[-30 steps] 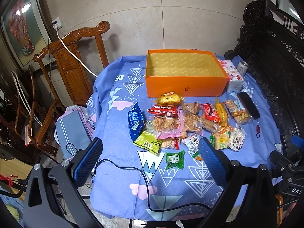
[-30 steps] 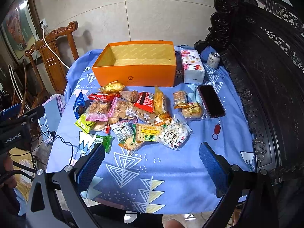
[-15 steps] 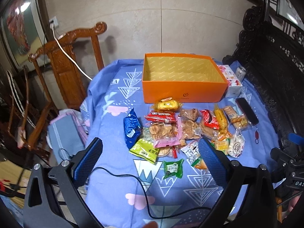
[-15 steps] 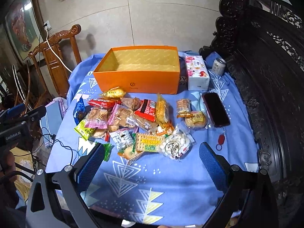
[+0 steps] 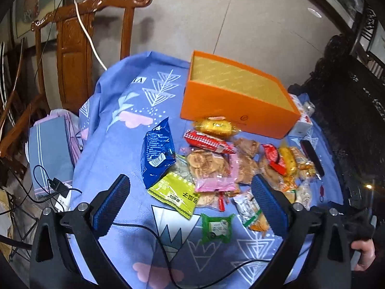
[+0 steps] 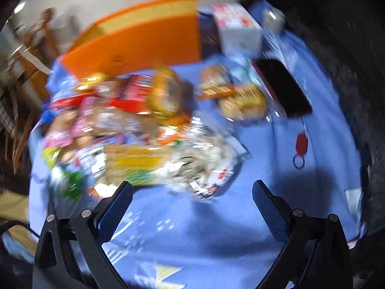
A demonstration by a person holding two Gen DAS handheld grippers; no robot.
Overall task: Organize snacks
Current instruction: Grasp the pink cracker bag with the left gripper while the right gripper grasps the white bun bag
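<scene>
The left gripper (image 5: 190,202) hangs above the near edge of the counter (image 5: 115,144), its fingers (image 5: 112,204) spread wide with nothing between them. Beyond them, around 12 o'clock in the left wrist view, the snack pile (image 5: 216,166) lies loose on the blue patterned cloth: a blue packet (image 5: 156,151) at the pile's 9 o'clock side, a lime-green packet (image 5: 176,193) touching its lower corner, a pink-edged bag of round crackers (image 5: 209,168) just beside both, and a small green sachet (image 5: 216,225) apart from the heap at 6 o'clock. A yellow wrapped cake (image 5: 214,125) sits against the front wall of the orange box (image 5: 235,110), which stands open at the pile's 12 o'clock. A black cable (image 5: 154,231) trails across the cloth near the fingers. The right gripper (image 6: 192,207) also has its fingers (image 6: 115,210) spread and holds nothing — its view is heavily blurred, so packet details cannot be told. There the pile (image 6: 134,125) sits at 11 o'clock, the orange box (image 6: 144,41) behind it, a dark phone (image 6: 281,86) at 1 o'clock, a white tissue box (image 6: 238,31) beyond that, and a red key tag (image 6: 300,143) near the phone's lower end.
</scene>
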